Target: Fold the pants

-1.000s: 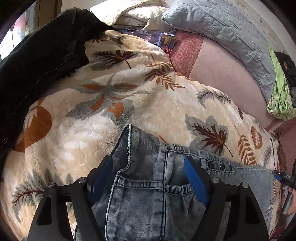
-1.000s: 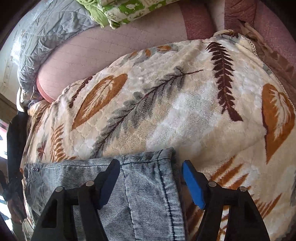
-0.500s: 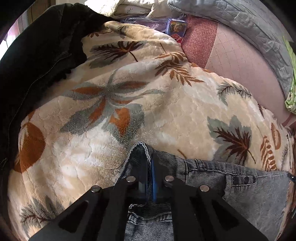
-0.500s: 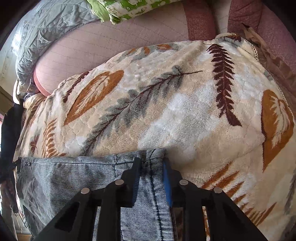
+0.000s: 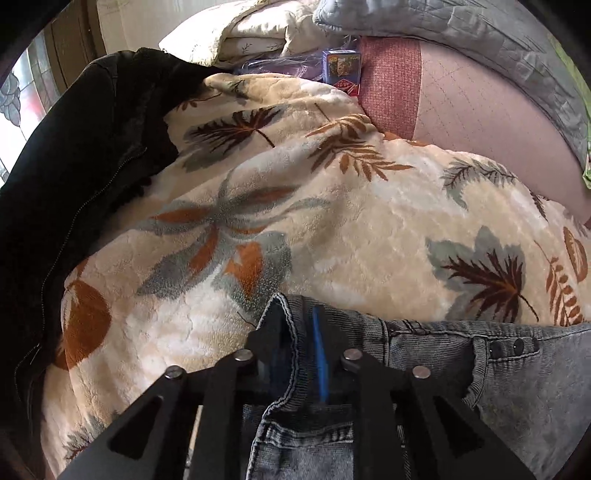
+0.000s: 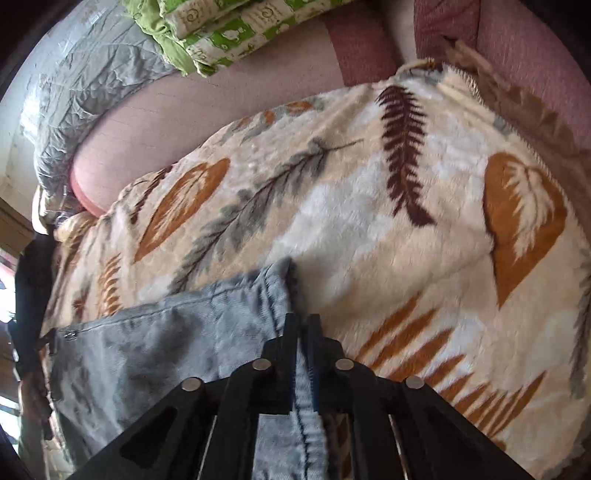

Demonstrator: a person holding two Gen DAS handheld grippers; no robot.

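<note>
Grey-blue denim pants [image 5: 517,387] lie on a cream blanket with leaf prints [image 5: 332,221]. In the left wrist view my left gripper [image 5: 295,315] has the waistband corner bunched between its fingers; the jaws are opening slightly, but the pads still press on the denim. The fly buttons [image 5: 513,347] show to the right. In the right wrist view my right gripper [image 6: 303,321] is closing on the hem edge of the pants [image 6: 166,343], which is pinched between its narrow jaws and raised off the blanket [image 6: 369,221].
A black jacket [image 5: 74,166] lies along the blanket's left side. A grey quilt [image 5: 461,33], a small printed box [image 5: 341,70] and pink mattress [image 5: 480,129] lie beyond. Folded green patterned cloth [image 6: 221,29] sits at the far edge in the right wrist view.
Both grippers went from wide open over the denim to closed on it. The right one has since moved with the hem, lifting and creasing the pant leg.
</note>
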